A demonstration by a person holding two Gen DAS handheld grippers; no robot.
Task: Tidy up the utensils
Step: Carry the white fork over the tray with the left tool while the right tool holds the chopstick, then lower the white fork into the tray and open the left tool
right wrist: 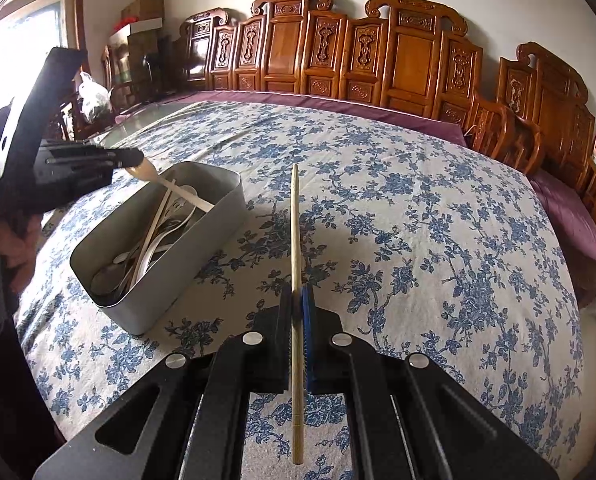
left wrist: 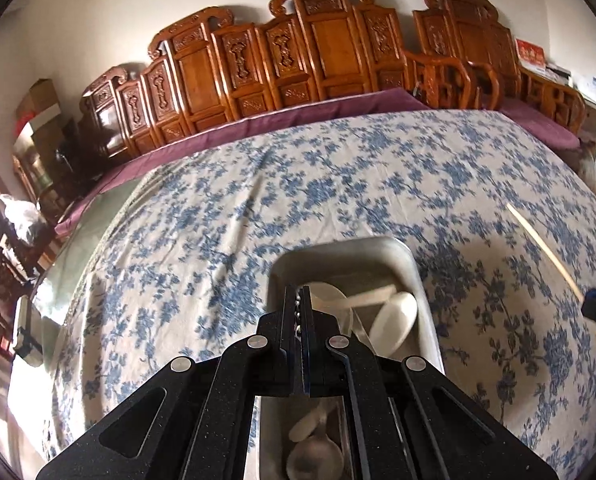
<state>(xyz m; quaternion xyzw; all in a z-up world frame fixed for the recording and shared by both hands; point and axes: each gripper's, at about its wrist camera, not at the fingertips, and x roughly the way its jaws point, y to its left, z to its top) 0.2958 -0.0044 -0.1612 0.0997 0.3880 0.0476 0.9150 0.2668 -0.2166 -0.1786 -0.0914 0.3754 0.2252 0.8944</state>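
Observation:
A grey metal utensil box (right wrist: 202,236) stands on the floral tablecloth and holds several spoons and a chopstick. My left gripper (right wrist: 132,158) hovers over the box's far end, shut on the bowl end of a pale spoon (right wrist: 170,188) whose handle slants down into the box. In the left wrist view my left gripper (left wrist: 301,300) is shut above the box (left wrist: 425,280), and the held spoon is hidden. My right gripper (right wrist: 296,304) is shut on a wooden chopstick (right wrist: 294,220) and holds it above the cloth, right of the box. The chopstick also shows in the left wrist view (left wrist: 545,250).
The blue-and-white floral tablecloth (right wrist: 417,220) covers a large table. A carved wooden bench (right wrist: 337,56) with a purple cushion runs along the far edge. Boxes and a plastic bag (right wrist: 94,100) sit at the far left.

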